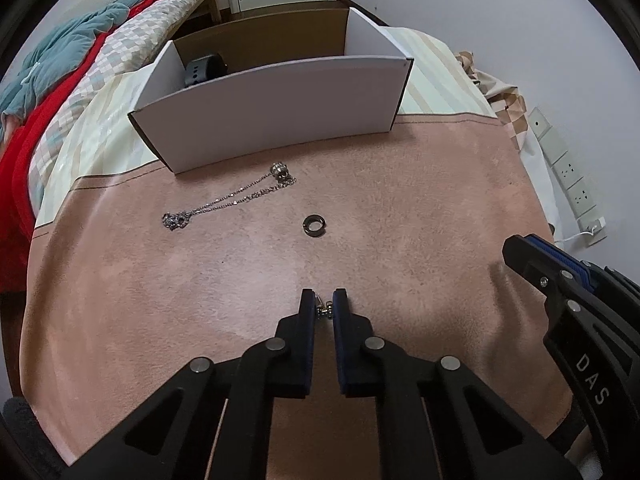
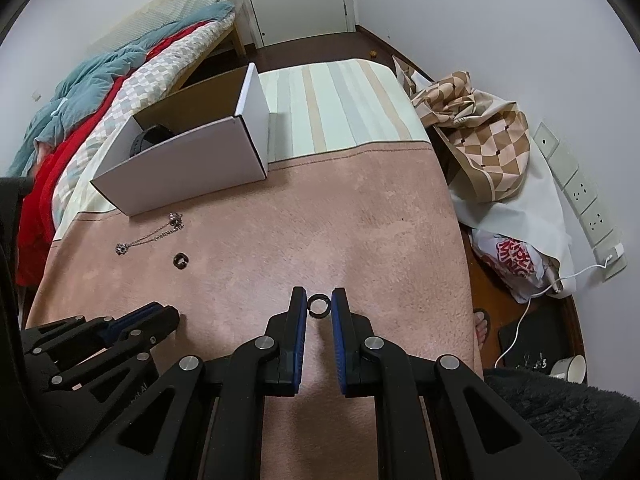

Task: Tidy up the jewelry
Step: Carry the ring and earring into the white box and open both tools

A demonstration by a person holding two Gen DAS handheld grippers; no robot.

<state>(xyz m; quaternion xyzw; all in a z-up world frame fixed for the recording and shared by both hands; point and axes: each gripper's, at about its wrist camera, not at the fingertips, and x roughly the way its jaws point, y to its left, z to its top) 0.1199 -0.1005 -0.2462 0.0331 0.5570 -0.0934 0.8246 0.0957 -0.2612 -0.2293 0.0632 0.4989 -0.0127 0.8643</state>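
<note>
My left gripper (image 1: 323, 305) is shut on a small silver piece of jewelry (image 1: 323, 309) just above the pink mat. My right gripper (image 2: 319, 303) is shut on a dark ring (image 2: 319, 305), held between its blue pads. A silver necklace (image 1: 232, 199) lies on the mat in front of the white box (image 1: 272, 120); it also shows in the right wrist view (image 2: 154, 237). Another dark ring (image 1: 314, 225) lies on the mat, and shows in the right wrist view (image 2: 180, 260). A black band (image 1: 203, 69) sits inside the box.
The pink mat (image 1: 400, 220) covers a table with a striped cloth (image 2: 332, 104) behind. A bed with red and teal bedding (image 2: 80, 92) lies to the left. Bags (image 2: 488, 148) and wall sockets (image 2: 580, 192) are to the right.
</note>
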